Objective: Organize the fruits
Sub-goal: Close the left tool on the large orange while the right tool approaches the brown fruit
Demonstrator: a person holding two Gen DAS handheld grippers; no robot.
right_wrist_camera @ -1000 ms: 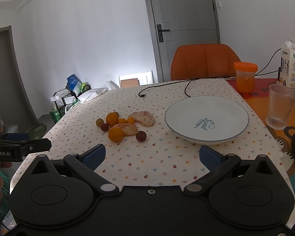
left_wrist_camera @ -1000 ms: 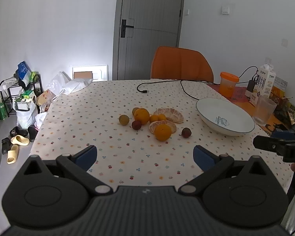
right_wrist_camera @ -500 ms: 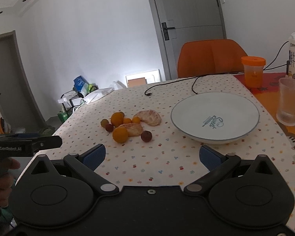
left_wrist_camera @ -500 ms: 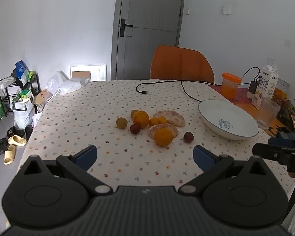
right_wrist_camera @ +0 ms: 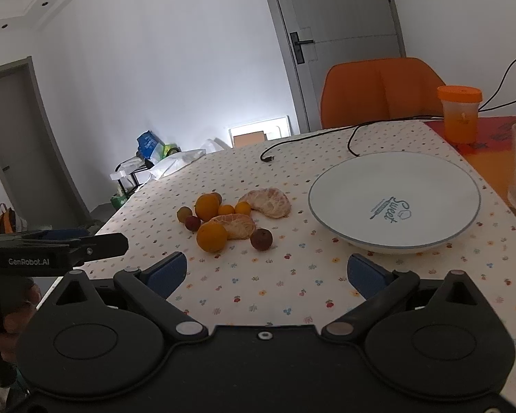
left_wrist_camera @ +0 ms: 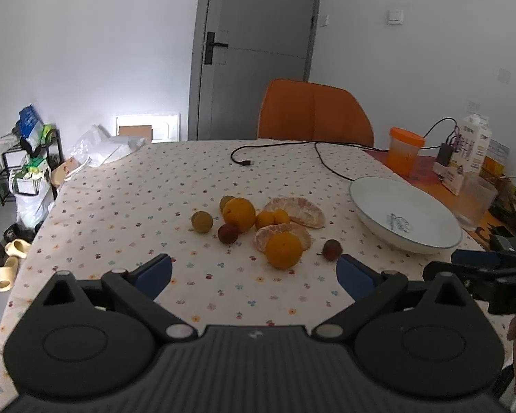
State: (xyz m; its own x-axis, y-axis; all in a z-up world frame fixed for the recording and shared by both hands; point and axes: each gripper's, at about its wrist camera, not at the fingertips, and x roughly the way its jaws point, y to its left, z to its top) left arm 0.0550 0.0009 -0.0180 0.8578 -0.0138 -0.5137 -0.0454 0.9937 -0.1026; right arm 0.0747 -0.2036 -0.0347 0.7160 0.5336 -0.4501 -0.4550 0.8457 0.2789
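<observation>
Both tools hovering over the near edge of the floral-print cloth-covered worktop (left_wrist_camera: 120,206), nothing held. Left gripper (left_wrist_camera: 254,272) with blue-padded fingers (left_wrist_camera: 154,272) spread wide apart; right gripper (right_wrist_camera: 266,270) likewise spread wide, gap empty. Straight ahead of the left gap: round whole orange (left_wrist_camera: 283,249), nearest fruit, touching a peeled mandarin half (left_wrist_camera: 292,232) behind it. Small dark red plum (left_wrist_camera: 332,250) just beside, toward the left tool's right finger; in right view same plum (right_wrist_camera: 261,239) ahead and left of centre. Farther back: second red plum (left_wrist_camera: 228,233), small greenish-yellow round fruit (left_wrist_camera: 202,221), larger orange (left_wrist_camera: 239,214), two tiny kumquats (left_wrist_camera: 271,218), second peeled segment cluster (left_wrist_camera: 299,210). All fruit loose on cloth, none in the white shallow bowl with blue rim (right_wrist_camera: 457,237), off to the right, nearer the right tool. Likely first pick: front orange, centred for left; carry rightward to bowl. No long axis on round fruit, any approach angle fine. Black cable (left_wrist_camera: 323,161) and orange chair (left_wrist_camera: 313,113) far behind.
</observation>
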